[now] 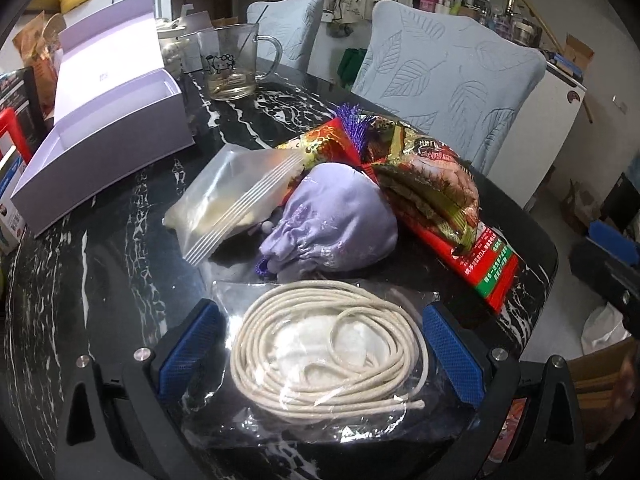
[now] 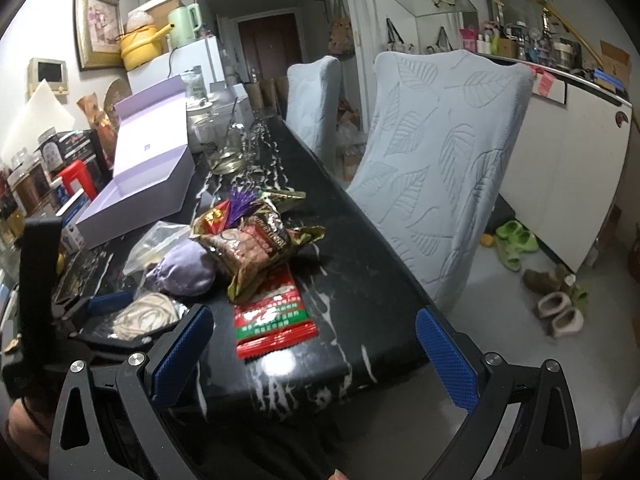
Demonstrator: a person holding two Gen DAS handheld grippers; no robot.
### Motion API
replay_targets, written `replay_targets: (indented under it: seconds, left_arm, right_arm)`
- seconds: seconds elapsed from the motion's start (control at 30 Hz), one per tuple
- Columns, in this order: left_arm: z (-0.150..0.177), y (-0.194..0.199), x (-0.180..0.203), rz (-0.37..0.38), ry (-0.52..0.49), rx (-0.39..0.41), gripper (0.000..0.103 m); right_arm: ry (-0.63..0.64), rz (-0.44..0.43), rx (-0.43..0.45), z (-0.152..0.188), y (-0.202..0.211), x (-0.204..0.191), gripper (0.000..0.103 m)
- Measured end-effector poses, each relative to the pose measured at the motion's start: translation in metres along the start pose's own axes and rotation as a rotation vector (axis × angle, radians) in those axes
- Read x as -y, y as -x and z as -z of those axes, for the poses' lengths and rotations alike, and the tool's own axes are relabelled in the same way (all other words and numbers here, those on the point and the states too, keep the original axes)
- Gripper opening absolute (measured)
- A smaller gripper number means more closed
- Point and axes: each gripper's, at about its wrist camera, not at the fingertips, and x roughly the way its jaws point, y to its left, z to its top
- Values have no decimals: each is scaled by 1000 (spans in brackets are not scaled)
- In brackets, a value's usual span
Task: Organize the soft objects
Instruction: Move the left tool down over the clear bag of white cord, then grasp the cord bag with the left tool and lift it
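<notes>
Left tongs (image 1: pixel 322 354) wide open astride bagged cord (image 1: pixel 328 356) on table (image 1: pixel 120 248), nothing gripped; right tongs (image 2: pixel 316 354) open, empty. Next, probably: close, lift toward box (image 1: pixel 108 136).

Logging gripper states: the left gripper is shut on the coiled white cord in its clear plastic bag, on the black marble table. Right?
Not shut. In the left wrist view the left gripper is open, straddling the coiled white cord in its clear plastic bag on the black marble table.
</notes>
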Motion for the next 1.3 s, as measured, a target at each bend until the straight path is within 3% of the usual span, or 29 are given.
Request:
replay_targets:
  seconds: [0.23,0.47,0.6,0.67,0.77,0.93,1.0,1.1,1.17,1.3]
  left_arm:
    - [-4,-3,-2,19,-34,-23,103]
    - [1,-1,-9,81,-81,15,102]
    - [3,4,-11,89,-95,37,86]
    - [2,8,-14,92,-76,41,68]
    - [-1,8,-21,117,-52,36,63]
    - [-2,16,-22,130,-61,75,63]
    - [-4,20,-21,83,-77,100,63]
    - [-8,25,-20,27,-106,109,71]
    - [-11,29,-24,58,-87,108,80]
    - [-14,38,-32,78,-57,91,80]
  right_arm:
    - [17,-14,-44,-9,-18,-2,103]
    - [10,-43,-71,-13,-31,0,103]
    - [9,-46,-94,-15,-39,0,103]
    - [8,-45,-106,-15,-43,-1,103]
    - [6,-46,-117,-16,-48,-1,103]
    - [22,-53,-114,-20,-50,-6,103]
    - [31,-43,-112,-21,-50,-8,103]
    - [31,-39,-109,-22,-50,-9,103]
    - [29,-36,-108,-23,-49,-8,103]
    - [32,-25,-100,-24,-46,-8,103]
